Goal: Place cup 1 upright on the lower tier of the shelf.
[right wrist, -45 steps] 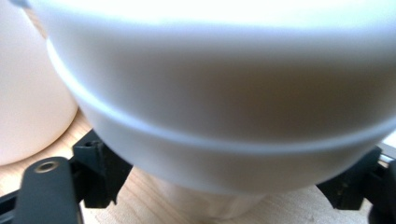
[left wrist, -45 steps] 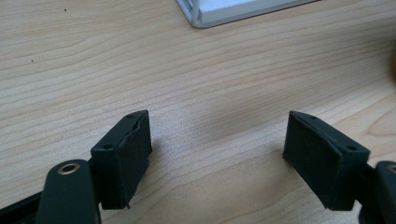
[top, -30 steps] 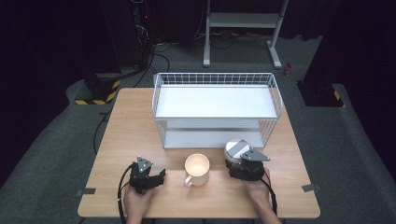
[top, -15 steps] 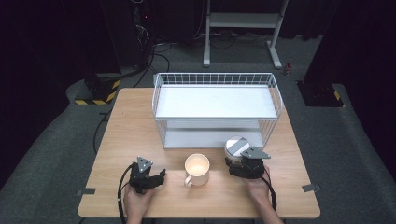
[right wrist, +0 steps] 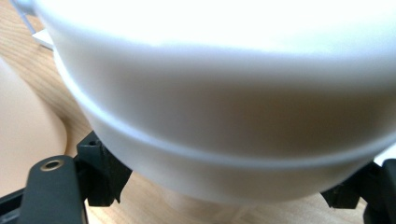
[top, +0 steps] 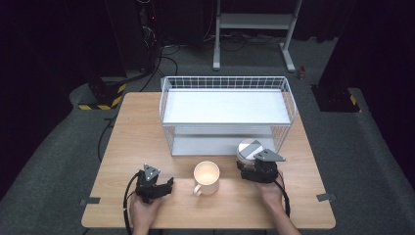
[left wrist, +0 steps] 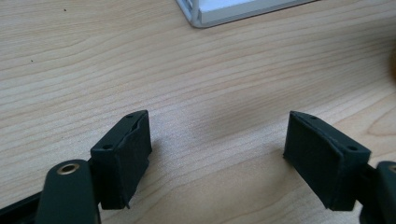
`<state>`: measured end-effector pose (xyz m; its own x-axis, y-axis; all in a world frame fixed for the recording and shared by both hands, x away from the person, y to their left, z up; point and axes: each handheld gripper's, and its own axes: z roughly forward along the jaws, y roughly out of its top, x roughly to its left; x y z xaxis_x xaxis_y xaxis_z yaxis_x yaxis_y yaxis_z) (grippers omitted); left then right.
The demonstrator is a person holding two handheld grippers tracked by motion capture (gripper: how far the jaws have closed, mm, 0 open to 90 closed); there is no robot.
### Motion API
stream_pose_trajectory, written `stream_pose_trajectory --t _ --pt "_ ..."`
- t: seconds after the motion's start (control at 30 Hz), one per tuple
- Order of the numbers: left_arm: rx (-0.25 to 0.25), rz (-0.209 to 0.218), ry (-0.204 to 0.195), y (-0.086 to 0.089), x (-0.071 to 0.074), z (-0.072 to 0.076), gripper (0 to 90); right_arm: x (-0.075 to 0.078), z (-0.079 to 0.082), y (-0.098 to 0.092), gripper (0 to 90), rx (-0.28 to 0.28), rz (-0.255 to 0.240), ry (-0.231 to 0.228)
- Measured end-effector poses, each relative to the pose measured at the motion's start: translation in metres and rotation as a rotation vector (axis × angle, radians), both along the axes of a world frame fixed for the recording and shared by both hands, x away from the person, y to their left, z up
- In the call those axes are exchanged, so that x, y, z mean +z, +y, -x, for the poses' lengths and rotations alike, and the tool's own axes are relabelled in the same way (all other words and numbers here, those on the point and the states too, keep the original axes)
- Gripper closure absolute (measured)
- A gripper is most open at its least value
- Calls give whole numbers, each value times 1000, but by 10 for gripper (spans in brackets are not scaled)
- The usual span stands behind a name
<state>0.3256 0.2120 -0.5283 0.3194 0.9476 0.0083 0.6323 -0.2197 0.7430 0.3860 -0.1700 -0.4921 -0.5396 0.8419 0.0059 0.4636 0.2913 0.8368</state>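
The right gripper (top: 254, 164) is clamped on the white jar (right wrist: 224, 102); at nine o'clock, the left gripper (top: 164, 183) is held apart; lifting is judged next.

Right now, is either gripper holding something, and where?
The right gripper clasps the white round container by its lower sides. The left gripper holds nothing.
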Motion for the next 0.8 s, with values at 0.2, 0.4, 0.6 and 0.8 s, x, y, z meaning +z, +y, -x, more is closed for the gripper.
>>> stream_pose_trajectory --t 0.2,0.4,0.6,0.8 --pt "-1 1 0 0 0 0 230 4 -6 0 188 -8 -10 5" --pt "1 2 0 0 0 0 230 4 -13 0 188 -17 -11 8" --pt "0 1 0 0 0 0 230 6 -21 -1 188 -23 -6 7" --pt "0 0 0 0 0 0 230 7 -30 -1 188 -52 -19 33"
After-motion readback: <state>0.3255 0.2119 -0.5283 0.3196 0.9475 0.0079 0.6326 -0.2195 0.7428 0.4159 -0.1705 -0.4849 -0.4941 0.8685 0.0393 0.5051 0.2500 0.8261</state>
